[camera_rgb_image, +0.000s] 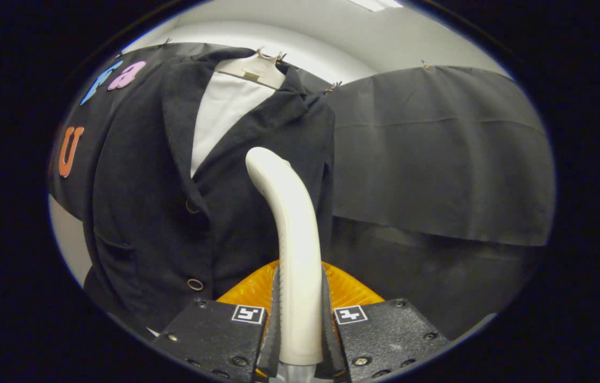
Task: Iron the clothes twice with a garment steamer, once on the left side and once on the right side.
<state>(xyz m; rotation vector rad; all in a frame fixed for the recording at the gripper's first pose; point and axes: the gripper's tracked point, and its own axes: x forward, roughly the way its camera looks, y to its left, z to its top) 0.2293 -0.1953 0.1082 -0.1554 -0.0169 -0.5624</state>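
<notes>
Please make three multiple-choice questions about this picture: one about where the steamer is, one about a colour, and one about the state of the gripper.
1. Where is the garment steamer?
A. between the fingers
B. on the hanger
C. lying on the floor

2. What colour is the jacket?
A. white
B. black
C. orange

3. What state is the gripper in?
A. open, holding nothing
B. shut on the hanger
C. shut on the steamer handle

Answers:
1 A: the handle rises from between the two fingers.
2 B: the black jacket hangs over a white shirt on the hanger.
3 C: both fingers press on the handle's sides.
</notes>
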